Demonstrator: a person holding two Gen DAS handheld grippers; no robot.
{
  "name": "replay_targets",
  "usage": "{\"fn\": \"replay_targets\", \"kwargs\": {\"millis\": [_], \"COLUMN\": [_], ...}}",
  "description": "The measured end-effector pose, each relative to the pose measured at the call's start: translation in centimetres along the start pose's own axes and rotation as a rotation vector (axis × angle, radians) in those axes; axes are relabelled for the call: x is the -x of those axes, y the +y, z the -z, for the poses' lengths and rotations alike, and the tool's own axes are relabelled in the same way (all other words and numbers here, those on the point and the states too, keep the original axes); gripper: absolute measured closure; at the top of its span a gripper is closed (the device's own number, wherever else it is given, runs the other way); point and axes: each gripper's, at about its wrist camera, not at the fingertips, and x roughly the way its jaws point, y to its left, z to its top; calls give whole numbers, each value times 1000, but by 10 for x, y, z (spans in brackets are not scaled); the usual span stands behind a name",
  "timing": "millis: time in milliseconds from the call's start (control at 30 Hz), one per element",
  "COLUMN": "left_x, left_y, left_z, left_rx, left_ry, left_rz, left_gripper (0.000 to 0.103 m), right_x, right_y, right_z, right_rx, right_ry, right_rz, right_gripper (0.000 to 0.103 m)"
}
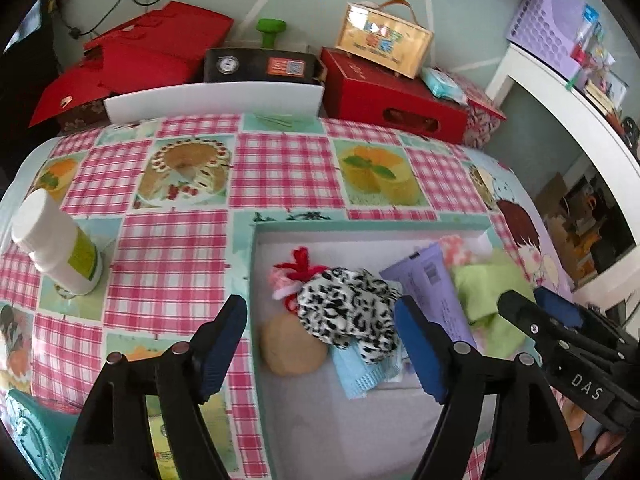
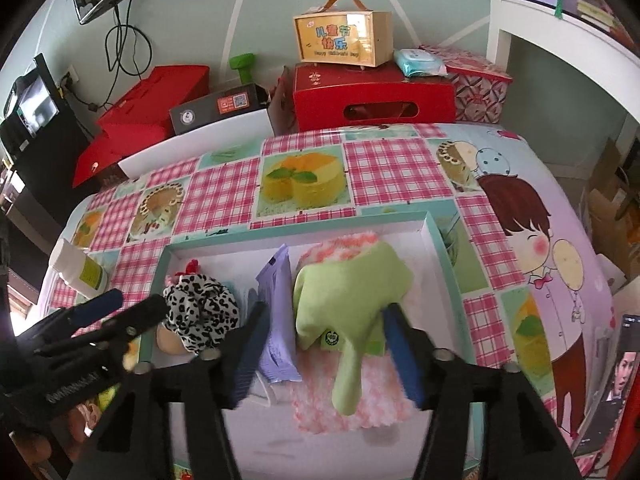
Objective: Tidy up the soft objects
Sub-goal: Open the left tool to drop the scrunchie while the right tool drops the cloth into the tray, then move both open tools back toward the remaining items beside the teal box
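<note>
The surface [image 1: 280, 168] was covered by a glossy cloth of pink-and-white check squares and printed cakes, with a cartoon child at its right end. On it sat a shallow white tray with a teal rim [image 1: 372, 225], and left of the tray, well apart from it, stood a white plastic bottle with a green label [image 1: 60, 248].

Inside the tray lay the soft things: a black-and-white leopard-print scrunchie [image 1: 348, 308] resting partly on a round tan pad [image 1: 292, 346] and a pale blue waffle cloth [image 1: 356, 376], with a red-and-pink yarn tie [image 1: 298, 270] just behind it. Beside these lay a lilac tube [image 2: 276, 320], then a light green cloth [image 2: 348, 304] draped over a fluffy pink-and-white towel [image 2: 352, 404].

The left gripper [image 1: 324, 348] hung over the scrunchie with its blue-padded fingers spread wide and gripping nothing. The right gripper [image 2: 328, 348] stood over the green cloth, its fingers parted on either side of the cloth; they did not appear to press on it.

Beyond the surface, against a pale green wall, were stacked red gift boxes [image 2: 372, 96], a black box [image 1: 260, 65], a green dumbbell [image 1: 271, 32] and a golden carry case with a brown handle [image 2: 344, 38]. A white shelf unit [image 1: 576, 108] with a lilac perforated basket [image 1: 544, 28] stood to the right.
</note>
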Motion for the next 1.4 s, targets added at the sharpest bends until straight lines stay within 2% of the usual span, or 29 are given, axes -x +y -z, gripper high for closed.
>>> {"fn": "replay_targets", "kwargs": {"millis": [233,333,400,433,533,700,933,1100,1233,1400], "left_x": [-7,-9,-9,-10,-10,-9,-10,-9,2,28], "left_y": [16,22,26,29,37,42,42,39,41,47], "left_z": [1,1,2,2,3,3,3,2,1,-3], "left_rx": [54,83,100,113,135,153,141,104,90,60], "left_ry": [18,20,10,1,-19,-25,-15,6,15,-26], "left_rz": [-57,-78,-98,-112,-153,-175,-173,-207,-210,-259], "left_gripper": [23,14,10,9,7,7,7,7,7,7], "right_x": [-5,-8,-12,-13,-14,-15,-18,-16,-4,16], "right_y": [3,4,4,3,-1,-4,0,0,3,11], "right_z": [1,1,1,2,1,2,4,3,0,-4], "right_rx": [17,28,37,34,12,-4,16,17,19,32], "right_ry": [18,29,36,37,42,47,61,59,26,-30], "right_rz": [37,66,94,105,108,113,119,126,129,133], "right_gripper": [26,15,1,0,0,0,0,0,0,0]}}
